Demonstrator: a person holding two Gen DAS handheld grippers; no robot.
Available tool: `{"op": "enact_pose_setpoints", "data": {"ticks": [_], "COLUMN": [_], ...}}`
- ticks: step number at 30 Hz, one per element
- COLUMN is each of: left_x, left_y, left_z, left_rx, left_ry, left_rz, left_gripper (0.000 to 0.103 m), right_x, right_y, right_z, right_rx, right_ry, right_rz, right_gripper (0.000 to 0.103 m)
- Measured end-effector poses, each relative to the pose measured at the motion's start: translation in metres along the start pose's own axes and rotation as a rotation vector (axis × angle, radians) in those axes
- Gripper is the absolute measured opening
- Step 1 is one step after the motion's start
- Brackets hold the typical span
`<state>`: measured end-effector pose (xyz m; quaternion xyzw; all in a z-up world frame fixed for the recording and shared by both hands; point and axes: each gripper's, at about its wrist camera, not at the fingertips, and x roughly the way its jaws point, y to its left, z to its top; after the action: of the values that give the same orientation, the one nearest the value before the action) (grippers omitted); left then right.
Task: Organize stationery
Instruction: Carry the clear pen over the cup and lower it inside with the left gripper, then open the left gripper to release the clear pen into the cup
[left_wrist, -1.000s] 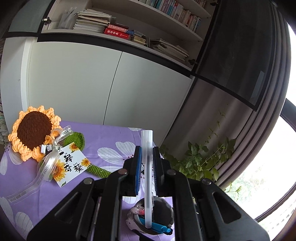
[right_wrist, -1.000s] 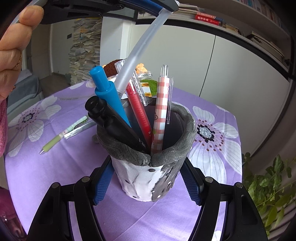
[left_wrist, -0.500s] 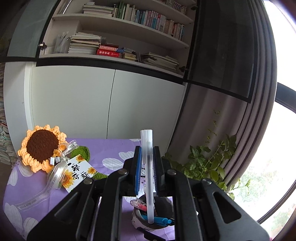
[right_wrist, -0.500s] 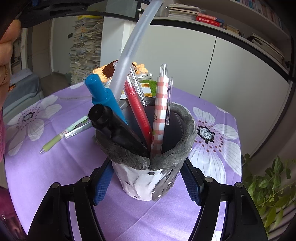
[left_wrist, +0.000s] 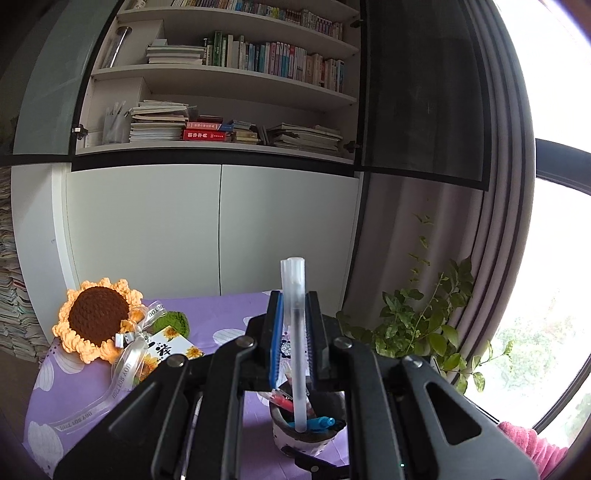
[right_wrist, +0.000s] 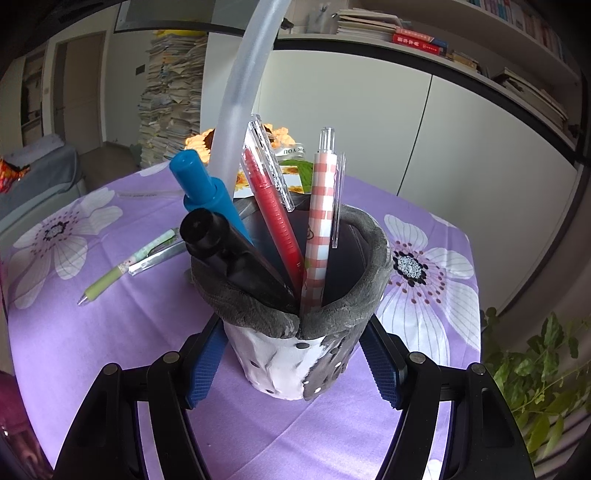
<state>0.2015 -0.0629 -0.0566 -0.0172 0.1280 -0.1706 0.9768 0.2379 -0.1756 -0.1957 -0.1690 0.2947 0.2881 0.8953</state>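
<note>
The frosted pen (left_wrist: 295, 332) stands almost upright, pinched at mid-length between the pressed-together pads of the left gripper (left_wrist: 294, 321), its lower end already down among the other pens inside the cup (right_wrist: 351, 295). The cup lies directly below that gripper, so the pen's long axis runs down into the cup mouth, and a release should seat it. The right gripper (right_wrist: 291, 363) clamps the cup's sides, steadying it on the purple cloth (right_wrist: 110, 332).

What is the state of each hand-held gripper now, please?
Left hand-held gripper: closed on the frosted white pen, its lower end inside the pen holder.
Right hand-held gripper: closed on the pen holder.
</note>
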Motion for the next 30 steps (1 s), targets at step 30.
{"op": "enact_pose_setpoints", "data": {"ticks": [30], "left_x": [0.028], "left_y": [0.009], "left_z": [-0.036], "left_rx": [-0.037], "left_ry": [0.147], "left_rz": [-0.015], "left_gripper": [0.011], "right_x": [-0.003], "right_y": [0.003], "right_z": [-0.001], "right_rx": [0.000], "right_ry": [-0.004], "right_rz": [-0.004], "right_gripper": [0.072]}}
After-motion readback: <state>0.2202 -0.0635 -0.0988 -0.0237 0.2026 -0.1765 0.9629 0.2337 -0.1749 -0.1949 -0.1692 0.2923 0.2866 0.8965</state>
